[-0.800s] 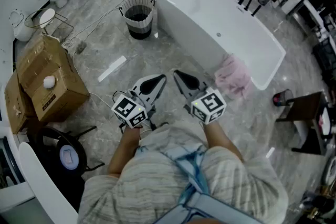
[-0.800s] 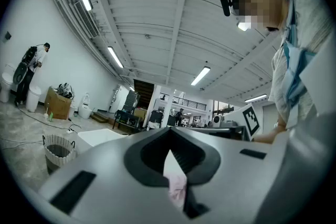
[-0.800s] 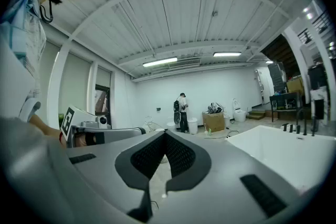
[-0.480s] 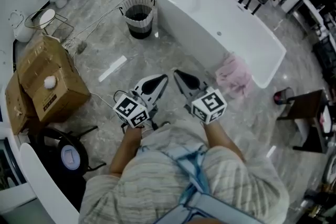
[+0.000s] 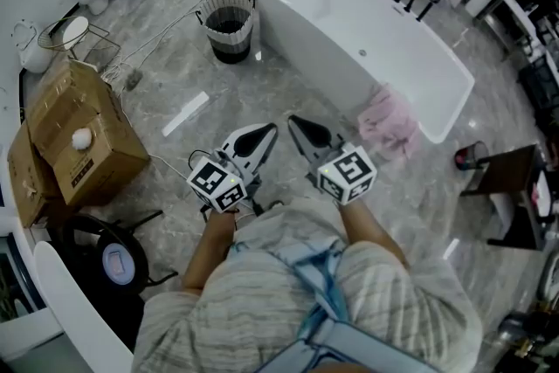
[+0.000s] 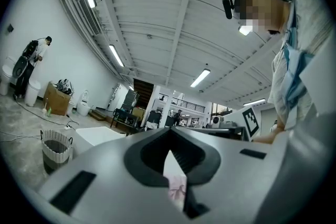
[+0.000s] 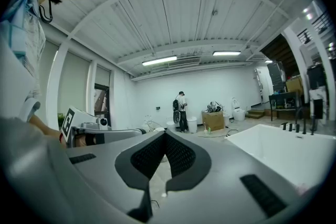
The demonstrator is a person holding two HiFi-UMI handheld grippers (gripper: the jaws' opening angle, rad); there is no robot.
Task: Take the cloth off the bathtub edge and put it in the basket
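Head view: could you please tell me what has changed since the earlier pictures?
Nothing visibly changed. The left gripper and right gripper stay shut, side by side before the person. The pink cloth still hangs on the bathtub edge, and the basket stands untouched.

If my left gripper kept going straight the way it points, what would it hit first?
Probably the pink cloth on the bathtub edge: it shows dead ahead of the left gripper, past its shut jaws. Nothing nearer shows, though depth is unclear.
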